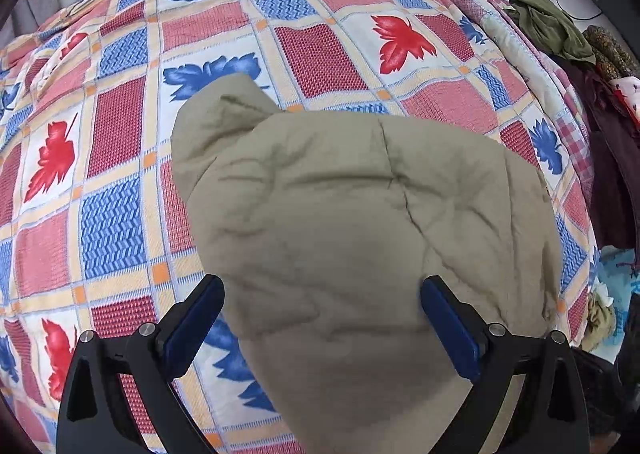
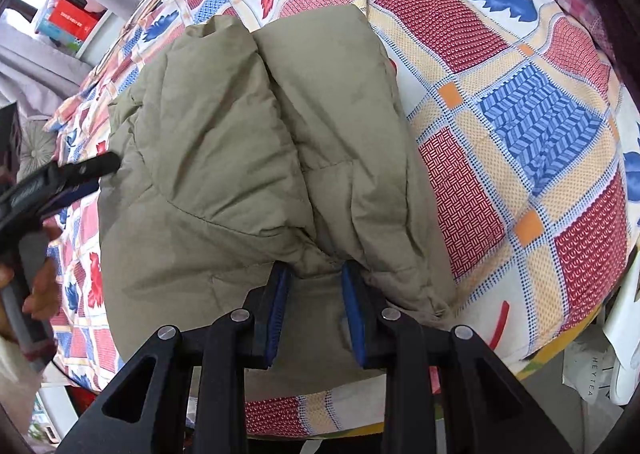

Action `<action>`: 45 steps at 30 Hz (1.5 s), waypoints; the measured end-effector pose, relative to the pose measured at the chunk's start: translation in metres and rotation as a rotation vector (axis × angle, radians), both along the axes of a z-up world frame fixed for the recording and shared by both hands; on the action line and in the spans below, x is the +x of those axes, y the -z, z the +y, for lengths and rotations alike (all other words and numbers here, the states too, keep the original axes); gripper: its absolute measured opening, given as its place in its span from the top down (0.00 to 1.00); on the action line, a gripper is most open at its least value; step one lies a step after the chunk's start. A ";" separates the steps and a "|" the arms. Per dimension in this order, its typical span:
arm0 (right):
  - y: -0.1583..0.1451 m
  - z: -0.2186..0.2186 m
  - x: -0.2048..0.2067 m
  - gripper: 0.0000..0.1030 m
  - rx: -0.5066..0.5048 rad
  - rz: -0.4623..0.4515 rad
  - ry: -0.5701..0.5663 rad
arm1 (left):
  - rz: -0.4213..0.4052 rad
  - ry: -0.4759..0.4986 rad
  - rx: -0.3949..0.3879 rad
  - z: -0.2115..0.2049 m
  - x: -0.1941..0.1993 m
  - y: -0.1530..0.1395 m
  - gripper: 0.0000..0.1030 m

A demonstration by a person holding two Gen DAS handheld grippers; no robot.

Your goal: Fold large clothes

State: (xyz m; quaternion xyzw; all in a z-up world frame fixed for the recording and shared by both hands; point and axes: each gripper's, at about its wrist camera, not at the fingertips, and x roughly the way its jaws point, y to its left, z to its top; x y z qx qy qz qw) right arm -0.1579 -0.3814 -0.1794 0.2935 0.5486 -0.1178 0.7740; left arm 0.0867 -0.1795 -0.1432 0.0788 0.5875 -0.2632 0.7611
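Bedroom, patterned bedspread (image 1: 320, 41), heaped clothes (image 1: 548, 27)

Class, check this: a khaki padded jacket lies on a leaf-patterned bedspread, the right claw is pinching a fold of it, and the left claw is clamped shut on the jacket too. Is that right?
One slip. The left claw is open, its jaws spread wide over the khaki padded jacket, as the left wrist view shows. The rest stands: the right claw pinches a fold of the jacket on the leaf-patterned bedspread.

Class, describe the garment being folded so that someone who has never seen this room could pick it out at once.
Find the bed, spread with a checked quilt of red and blue leaves. In its middle, near the front edge, lies a puffy khaki padded jacket, with the right gripper closed on a bunch of its fabric. It is the only plain, unpatterned thing on that quilt.
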 end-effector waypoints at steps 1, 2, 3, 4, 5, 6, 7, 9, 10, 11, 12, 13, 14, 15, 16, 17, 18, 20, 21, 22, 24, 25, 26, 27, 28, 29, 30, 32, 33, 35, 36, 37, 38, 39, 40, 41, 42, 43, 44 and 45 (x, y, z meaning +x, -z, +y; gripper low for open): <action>0.001 -0.002 0.007 0.70 -0.002 0.003 -0.001 | 0.004 -0.003 0.008 0.004 -0.003 0.000 0.03; 0.003 -0.001 0.007 0.70 -0.005 0.006 -0.005 | 0.003 -0.005 0.016 0.008 -0.007 0.000 0.03; 0.003 -0.001 0.009 0.70 -0.007 0.010 -0.008 | 0.001 -0.006 0.027 0.011 -0.010 -0.001 0.02; 0.003 -0.001 0.010 0.70 -0.007 0.014 -0.008 | -0.001 -0.007 0.034 0.013 -0.013 -0.001 0.01; 0.003 -0.001 0.011 0.70 -0.002 0.018 -0.001 | -0.002 -0.008 0.038 0.016 -0.015 -0.001 0.01; 0.000 -0.002 0.011 0.70 0.005 0.021 0.006 | 0.000 -0.011 0.038 0.018 -0.018 -0.001 0.01; -0.002 -0.002 0.012 0.70 0.009 0.021 0.010 | 0.004 -0.011 0.038 0.019 -0.019 -0.001 0.01; -0.009 -0.004 0.013 0.70 0.018 0.010 0.014 | 0.016 -0.008 0.035 0.022 -0.022 0.000 0.01; -0.012 -0.006 0.013 0.70 0.027 0.000 0.018 | 0.018 -0.009 0.035 0.022 -0.023 0.001 0.01; -0.016 -0.009 0.012 0.70 0.036 -0.012 0.022 | 0.020 -0.011 0.035 0.023 -0.024 0.001 0.01; -0.021 -0.012 0.012 0.66 0.043 -0.028 0.025 | 0.023 -0.011 0.034 0.024 -0.024 0.001 0.01; -0.027 -0.015 0.013 0.62 0.042 -0.045 0.028 | 0.025 -0.011 0.030 0.024 -0.025 0.001 0.01; -0.032 -0.019 0.014 0.51 0.032 -0.061 0.032 | 0.026 -0.013 0.030 0.025 -0.026 0.001 0.01; -0.037 -0.023 0.016 0.44 0.018 -0.072 0.035 | 0.027 -0.015 0.030 0.026 -0.026 0.001 0.01; -0.039 -0.026 0.018 0.43 0.004 -0.078 0.038 | 0.030 -0.016 0.028 0.026 -0.026 0.001 0.01; -0.042 -0.029 0.021 0.43 -0.006 -0.080 0.036 | 0.036 -0.018 0.026 0.026 -0.026 0.002 0.01; -0.042 -0.033 0.024 0.43 -0.015 -0.077 0.033 | 0.039 -0.022 0.024 0.027 -0.026 0.003 0.01; -0.042 -0.039 0.032 0.43 -0.019 -0.066 0.035 | 0.048 -0.030 0.021 0.028 -0.026 0.005 0.01; -0.040 -0.042 0.034 0.40 -0.013 -0.063 0.036 | 0.051 -0.033 0.019 0.029 -0.026 0.006 0.01; -0.039 -0.044 0.035 0.38 -0.010 -0.059 0.039 | 0.054 -0.037 0.015 0.029 -0.026 0.007 0.01; -0.035 -0.050 0.034 0.34 -0.005 -0.051 0.046 | 0.060 -0.043 0.004 0.031 -0.026 0.008 0.01; -0.033 -0.053 0.035 0.34 0.000 -0.047 0.048 | 0.063 -0.048 -0.005 0.032 -0.026 0.009 0.01; -0.030 -0.055 0.034 0.34 0.010 -0.047 0.052 | 0.071 -0.054 -0.016 0.034 -0.025 0.010 0.01; -0.028 -0.058 0.034 0.28 0.021 -0.050 0.057 | 0.079 -0.059 -0.027 0.036 -0.024 0.011 0.01; -0.026 -0.061 0.032 0.24 0.032 -0.054 0.061 | 0.088 -0.063 -0.036 0.038 -0.024 0.013 0.01; -0.024 -0.063 0.031 0.21 0.044 -0.060 0.065 | 0.095 -0.068 -0.044 0.039 -0.024 0.014 0.01; -0.023 -0.065 0.031 0.21 0.055 -0.066 0.069 | 0.105 -0.073 -0.056 0.041 -0.024 0.015 0.01; -0.020 -0.069 0.031 0.21 0.066 -0.071 0.071 | 0.119 -0.079 -0.073 0.044 -0.024 0.017 0.01; -0.019 -0.071 0.031 0.21 0.069 -0.074 0.070 | 0.123 -0.079 -0.079 0.045 -0.023 0.017 0.01; -0.019 -0.073 0.032 0.21 0.077 -0.085 0.063 | 0.125 -0.085 -0.084 0.047 -0.023 0.018 0.01; -0.019 -0.074 0.033 0.19 0.083 -0.095 0.055 | 0.123 -0.085 -0.089 0.048 -0.024 0.018 0.01; -0.019 -0.075 0.034 0.17 0.087 -0.102 0.047 | 0.122 -0.083 -0.092 0.049 -0.023 0.018 0.01; -0.019 -0.077 0.037 0.15 0.091 -0.109 0.039 | 0.121 -0.084 -0.096 0.049 -0.023 0.018 0.01; -0.018 -0.078 0.039 0.15 0.100 -0.117 0.028 | 0.127 -0.084 -0.106 0.050 -0.023 0.019 0.01; -0.017 -0.080 0.041 0.15 0.113 -0.122 0.017 | 0.142 -0.093 -0.111 0.052 -0.022 0.020 0.01; -0.014 -0.083 0.044 0.15 0.129 -0.124 0.005 | 0.166 -0.089 -0.139 0.053 -0.022 0.022 0.01; -0.011 -0.085 0.048 0.15 0.148 -0.125 -0.005 | 0.185 -0.093 -0.165 0.055 -0.021 0.023 0.01; -0.008 -0.088 0.051 0.15 0.168 -0.128 -0.015 | 0.203 -0.100 -0.198 0.058 -0.021 0.023 0.01; -0.005 -0.090 0.053 0.15 0.187 -0.127 -0.021 | 0.222 -0.108 -0.231 0.061 -0.020 0.024 0.01; -0.001 -0.093 0.055 0.15 0.204 -0.126 -0.024 | 0.242 -0.117 -0.275 0.066 -0.019 0.025 0.01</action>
